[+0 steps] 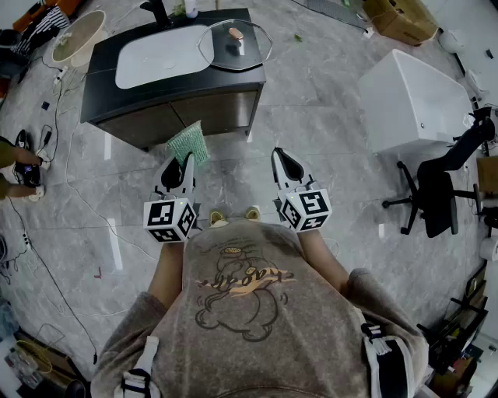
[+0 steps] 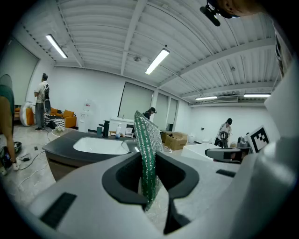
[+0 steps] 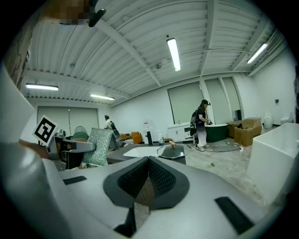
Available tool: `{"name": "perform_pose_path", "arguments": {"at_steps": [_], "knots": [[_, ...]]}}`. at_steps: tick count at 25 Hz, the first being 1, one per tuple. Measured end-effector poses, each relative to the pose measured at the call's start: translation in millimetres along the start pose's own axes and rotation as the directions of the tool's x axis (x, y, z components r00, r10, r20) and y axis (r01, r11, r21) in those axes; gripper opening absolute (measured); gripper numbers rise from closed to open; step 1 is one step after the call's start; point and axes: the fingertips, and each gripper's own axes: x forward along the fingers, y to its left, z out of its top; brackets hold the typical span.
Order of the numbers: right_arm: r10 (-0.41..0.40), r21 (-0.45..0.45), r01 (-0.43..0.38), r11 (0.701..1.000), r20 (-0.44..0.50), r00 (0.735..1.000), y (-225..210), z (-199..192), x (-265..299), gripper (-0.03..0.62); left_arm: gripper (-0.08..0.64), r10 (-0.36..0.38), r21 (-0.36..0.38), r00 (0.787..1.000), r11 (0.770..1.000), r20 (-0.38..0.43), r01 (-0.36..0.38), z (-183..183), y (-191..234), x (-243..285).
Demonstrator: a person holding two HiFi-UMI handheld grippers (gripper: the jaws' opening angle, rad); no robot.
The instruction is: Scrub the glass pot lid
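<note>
Scrubbing has not begun. The person stands well back from the surface (image 1: pixel 105 62), where the lid (image 1: pixel 222 54) lies flat just beside the sink (image 1: pixel 159 56), untouched. The left tongs (image 1: pixel 185 159) are clenched on a green pad (image 1: pixel 189 142), held upright. The right tongs (image 1: pixel 280 155) are clenched on nothing. By this reading, the approach, steadying the lid and all the scrubbing are left to do.

A black counter (image 1: pixel 105 74) with a white sink basin (image 1: pixel 163 56) and black tap (image 1: pixel 158 12) stands ahead of the left gripper (image 1: pixel 181 162); a beige round tub (image 1: pixel 78 37) lies beyond it, further left; a white box (image 1: pixel 412 101) and a black office chair (image 1: pixel 436 194) sit well right of the right gripper (image 1: pixel 280 155); cardboard boxes (image 1: pixel 401 17) lie far ahead; cables (image 1: pixel 48 134) trail across the grey floor (image 1: pixel 311 116) at left.
</note>
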Motion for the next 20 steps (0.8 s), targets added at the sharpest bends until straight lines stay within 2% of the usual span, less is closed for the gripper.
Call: {"name": "perform_pose_path", "arguments": {"at_steps": [10,15,20], "knots": [[-0.007,0.012,0.007,1.000,0.003,1.000,20,-12,11,0.028,0.087,-0.038,-0.004,0.999,0.999,-0.023,0.038,-13,16,-3],[-0.026,0.009,0.026,1.000,-0.007,1.000,35,-25,9,0.028,0.087,-0.069,0.034,0.997,0.997,-0.027,0.070,-20,21,-5],[-0.043,0.021,0.044,0.999,-0.009,0.999,46,-28,16,0.028,0.087,-0.098,0.013,0.995,0.995,-0.019,0.098,-17,30,0]]}}
